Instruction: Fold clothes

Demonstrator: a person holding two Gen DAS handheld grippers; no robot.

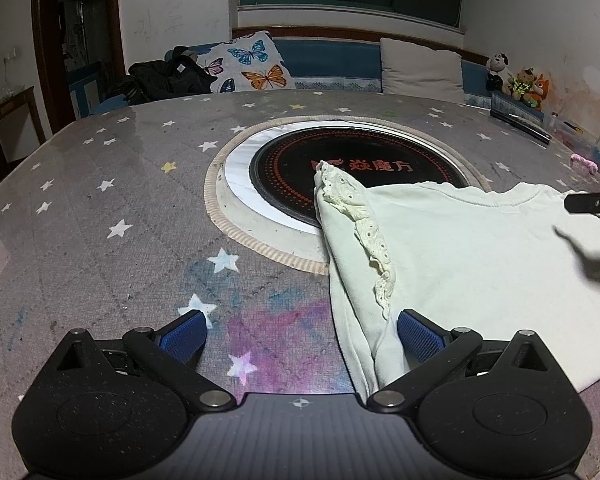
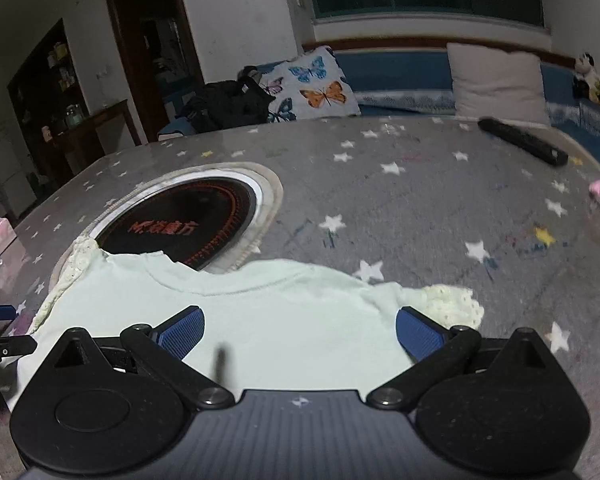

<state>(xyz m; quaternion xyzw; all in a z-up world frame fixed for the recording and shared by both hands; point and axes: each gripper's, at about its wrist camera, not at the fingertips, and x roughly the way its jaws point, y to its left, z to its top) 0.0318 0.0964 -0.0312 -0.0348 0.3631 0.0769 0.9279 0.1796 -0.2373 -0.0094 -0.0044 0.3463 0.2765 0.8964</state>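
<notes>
Both claws gape — left (image 1: 302, 334) at shirt's (image 1: 460, 248) edge, right (image 2: 300, 334) over it.

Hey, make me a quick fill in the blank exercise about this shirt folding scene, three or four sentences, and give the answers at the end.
1. The pale green shirt lies on a grey tablecloth printed with ____.
2. Both the left tongs and the right tongs have their jaws ____.
3. The shirt's sleeves are trimmed with ____.
4. The cushion behind the table is printed with ____.

Answers: stars; open; lace; butterflies
</notes>
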